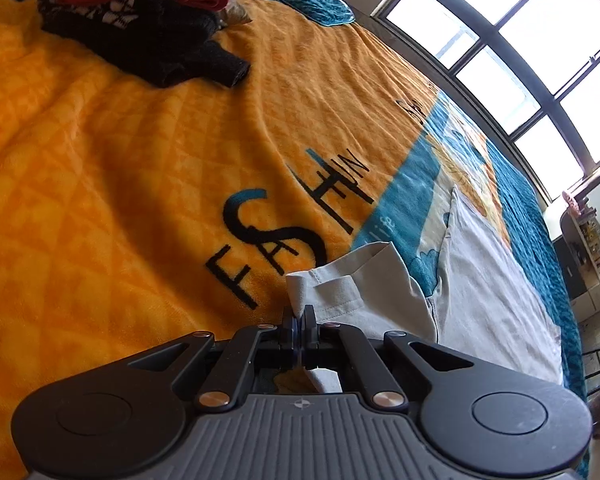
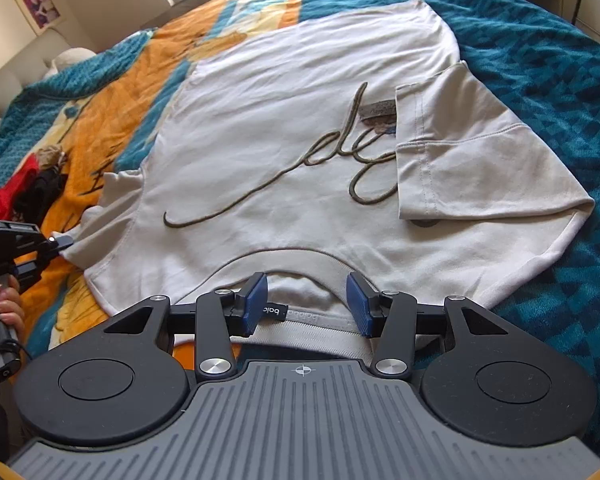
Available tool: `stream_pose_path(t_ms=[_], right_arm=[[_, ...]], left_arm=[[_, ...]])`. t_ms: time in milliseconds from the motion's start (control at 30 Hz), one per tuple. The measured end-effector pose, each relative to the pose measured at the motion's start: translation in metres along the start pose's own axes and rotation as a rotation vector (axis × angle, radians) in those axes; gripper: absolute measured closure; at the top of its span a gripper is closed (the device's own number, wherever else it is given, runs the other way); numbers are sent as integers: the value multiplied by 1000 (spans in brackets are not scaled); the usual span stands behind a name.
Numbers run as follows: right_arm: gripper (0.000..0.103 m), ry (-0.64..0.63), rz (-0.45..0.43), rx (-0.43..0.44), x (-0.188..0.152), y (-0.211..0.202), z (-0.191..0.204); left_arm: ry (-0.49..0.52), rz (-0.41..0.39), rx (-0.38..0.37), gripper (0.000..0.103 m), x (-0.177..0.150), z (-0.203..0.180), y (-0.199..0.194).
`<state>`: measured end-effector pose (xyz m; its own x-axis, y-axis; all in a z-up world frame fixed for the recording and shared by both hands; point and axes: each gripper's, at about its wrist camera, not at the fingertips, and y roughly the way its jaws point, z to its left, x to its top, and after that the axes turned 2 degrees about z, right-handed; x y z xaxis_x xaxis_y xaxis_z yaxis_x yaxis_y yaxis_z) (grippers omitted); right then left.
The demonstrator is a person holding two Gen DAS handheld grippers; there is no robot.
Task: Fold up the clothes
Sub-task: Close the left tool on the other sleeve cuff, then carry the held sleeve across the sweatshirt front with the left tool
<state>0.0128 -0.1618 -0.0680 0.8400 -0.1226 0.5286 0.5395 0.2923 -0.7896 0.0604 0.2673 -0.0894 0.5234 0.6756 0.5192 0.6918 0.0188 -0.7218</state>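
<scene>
From the left wrist view, the left gripper is clenching the edge of the white T-shirt's sleeve, a flap of cloth sticking up between its closed pads. The shirt is lying ahead and to the right of the claw on the orange and blue blanket, while a heap of red and black clothes is sitting far ahead and to the left.

From the right wrist view, the right gripper is hanging released, its blue pads standing apart over the collar just ahead of it, with no cloth pinched. The shirt is spreading out in front, its far right sleeve already folded inward. The left gripper is biting the sleeve off to the left.

The step in hand appears to be folding the second sleeve in; the next move likely calls for carrying that sleeve across the chest while the collar stays put.
</scene>
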Motion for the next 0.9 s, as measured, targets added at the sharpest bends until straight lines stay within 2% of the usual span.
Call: stream_pose_path(t_ms=[300, 400, 533, 667, 733, 767, 800, 867, 900], right_arm=[[53, 57, -22, 30, 0, -9, -15], [53, 67, -26, 39, 0, -10, -19], [53, 76, -27, 48, 0, -11, -23], [53, 89, -29, 48, 1, -13, -26], [53, 93, -30, 47, 1, -14, -28], [53, 93, -30, 47, 2, -15, -29], [53, 95, -28, 48, 2, -15, -29], [51, 99, -28, 53, 2, -17, -30], [48, 101, -28, 56, 2, -18, -31]], left_arm=[[275, -94, 40, 103, -16, -44, -19], [449, -146, 32, 103, -30, -70, -27], [771, -197, -28, 103, -68, -117, -39], [1128, -116, -52, 103, -125, -153, -32], [1301, -48, -27, 101, -152, -162, -25], [1360, -34, -3, 96, -162, -162, -23], [1406, -31, 25, 85, -170, -162, -22], [1381, -26, 44, 83, -167, -158, -30], [1358, -25, 51, 76, -164, -156, -35]])
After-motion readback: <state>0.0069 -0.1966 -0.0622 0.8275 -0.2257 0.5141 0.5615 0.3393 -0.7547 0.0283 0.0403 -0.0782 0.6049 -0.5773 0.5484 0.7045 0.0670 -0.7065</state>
